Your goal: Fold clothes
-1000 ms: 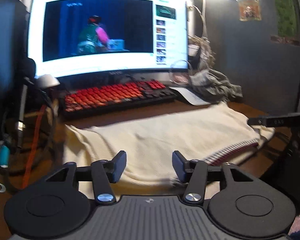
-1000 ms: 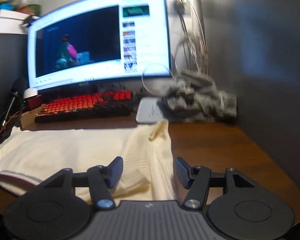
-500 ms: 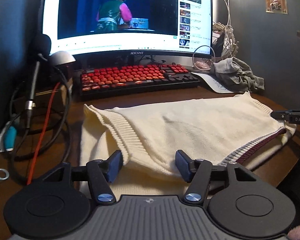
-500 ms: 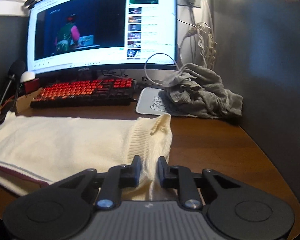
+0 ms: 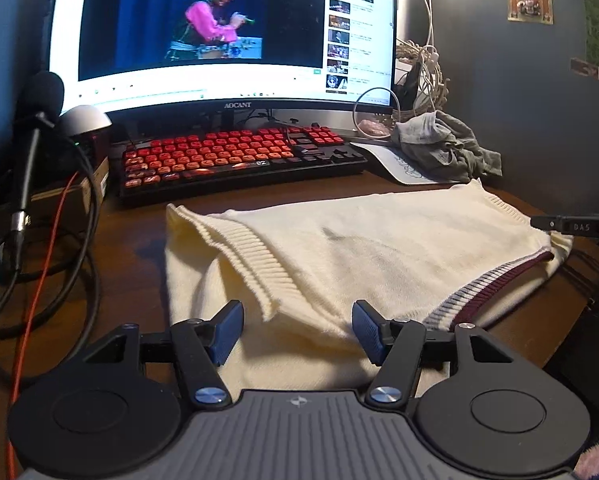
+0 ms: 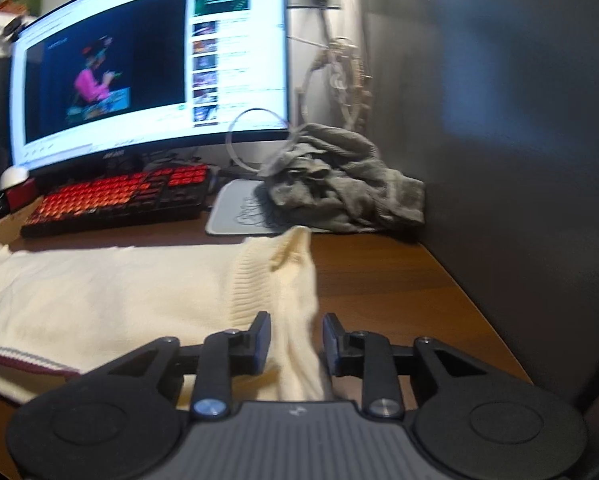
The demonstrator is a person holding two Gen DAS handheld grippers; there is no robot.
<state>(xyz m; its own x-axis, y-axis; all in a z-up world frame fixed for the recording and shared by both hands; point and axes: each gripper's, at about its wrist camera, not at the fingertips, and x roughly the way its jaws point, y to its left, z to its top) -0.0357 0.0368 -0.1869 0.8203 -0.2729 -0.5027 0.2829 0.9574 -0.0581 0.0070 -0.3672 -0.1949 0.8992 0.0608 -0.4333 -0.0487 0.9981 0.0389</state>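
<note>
A: Left gripper (image 5: 297, 330) pose: tilted down toward the bench (image 5: 139, 280), jaws spread wide. The near edge of the cream sweater (image 5: 339, 252) lies between them, and neither blue pad presses on it

B: Right gripper (image 6: 295, 338): also angled down, jaws only partly apart and opening. A ribbed fold of the sweater (image 6: 119, 292) runs between the pads; I see cloth close to both, but no clear pinch

A: Material notes. Sweater is a cream knit, smooth on the body, ribbed at the cuff (image 5: 259, 268) folded back on its left side. A maroon and grey striped band (image 5: 495, 280) crosses the right near corner

B: Location: it lies flat across the front of the dark wooden bench, just in front of the red-keyed keyboard (image 5: 235, 152). A crumpled grey garment (image 6: 339, 184) sits behind, on a pale mat (image 6: 235, 212) beside the monitor (image 5: 219, 32)

A: Edges. The sweater's right corner reaches the bench's right front edge, by a black bar (image 5: 575, 226)

B: Open room: bare wood to the right of the sweater, up to the dark wall. Left side is crowded with cables (image 5: 59, 240) and a microphone (image 5: 39, 96)
</note>
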